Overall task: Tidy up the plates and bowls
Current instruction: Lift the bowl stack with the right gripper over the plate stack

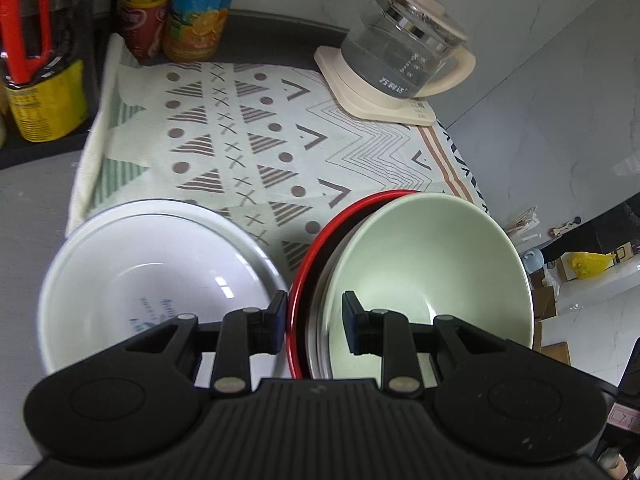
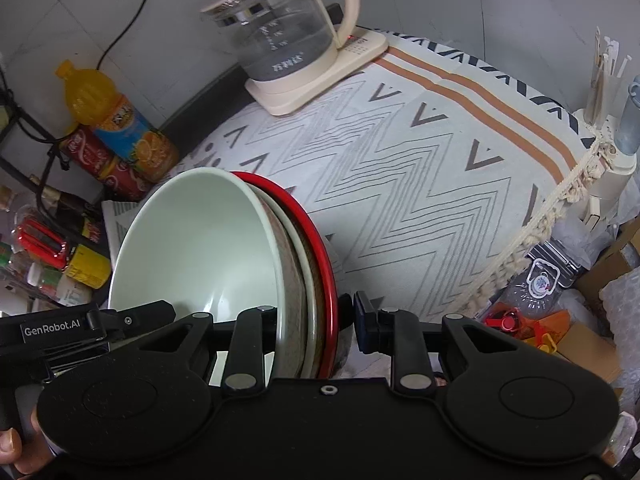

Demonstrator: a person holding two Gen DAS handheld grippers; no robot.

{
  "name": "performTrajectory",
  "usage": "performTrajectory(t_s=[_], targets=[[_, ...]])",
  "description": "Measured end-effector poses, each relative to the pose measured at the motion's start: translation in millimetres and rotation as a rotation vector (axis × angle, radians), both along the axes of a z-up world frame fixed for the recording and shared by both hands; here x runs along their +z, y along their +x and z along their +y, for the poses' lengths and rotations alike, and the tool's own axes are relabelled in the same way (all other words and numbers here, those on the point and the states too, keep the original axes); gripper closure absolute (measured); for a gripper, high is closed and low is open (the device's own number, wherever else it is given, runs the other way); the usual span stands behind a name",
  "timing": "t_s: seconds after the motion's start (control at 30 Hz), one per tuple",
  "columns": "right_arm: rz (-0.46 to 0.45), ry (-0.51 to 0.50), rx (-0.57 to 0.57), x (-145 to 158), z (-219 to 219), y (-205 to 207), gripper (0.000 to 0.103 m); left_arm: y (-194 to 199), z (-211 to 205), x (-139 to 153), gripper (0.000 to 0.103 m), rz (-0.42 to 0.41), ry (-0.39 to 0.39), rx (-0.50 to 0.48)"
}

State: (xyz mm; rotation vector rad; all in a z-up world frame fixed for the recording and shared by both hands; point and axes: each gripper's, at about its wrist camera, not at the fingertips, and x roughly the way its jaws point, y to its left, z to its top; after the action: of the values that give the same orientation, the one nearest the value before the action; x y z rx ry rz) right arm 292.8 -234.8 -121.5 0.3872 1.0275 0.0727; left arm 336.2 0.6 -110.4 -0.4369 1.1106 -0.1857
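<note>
The left gripper (image 1: 314, 322) and right gripper (image 2: 316, 314) each clamp opposite rims of a tilted stack: a pale green ceramic bowl (image 2: 192, 240) nested inside a red-rimmed round plate (image 2: 320, 256), lodged between their jaws.

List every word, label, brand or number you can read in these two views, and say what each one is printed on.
"GenRobot.AI": white print on the left gripper, seen in the right wrist view.
Kettle: brand characters and measuring scale, too small to read.
Orange drink bottle and red bottle: labels blurred.
White bowl: blue print inside, unreadable.
Yellow container: fine print, unreadable.
</note>
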Motion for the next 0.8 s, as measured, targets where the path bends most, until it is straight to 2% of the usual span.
performTrajectory(t_s=[0.43, 0.8], targets=[[-0.022, 0.024, 0.041, 4, 65, -21, 0.077, -34, 68, 10, 0.076, -0.029, 0.035, 0.061], [-0.002, 0.024, 0.123, -2, 115, -27, 0.077, -60, 115, 1, 0.076, 0.000, 0.032, 0.153]])
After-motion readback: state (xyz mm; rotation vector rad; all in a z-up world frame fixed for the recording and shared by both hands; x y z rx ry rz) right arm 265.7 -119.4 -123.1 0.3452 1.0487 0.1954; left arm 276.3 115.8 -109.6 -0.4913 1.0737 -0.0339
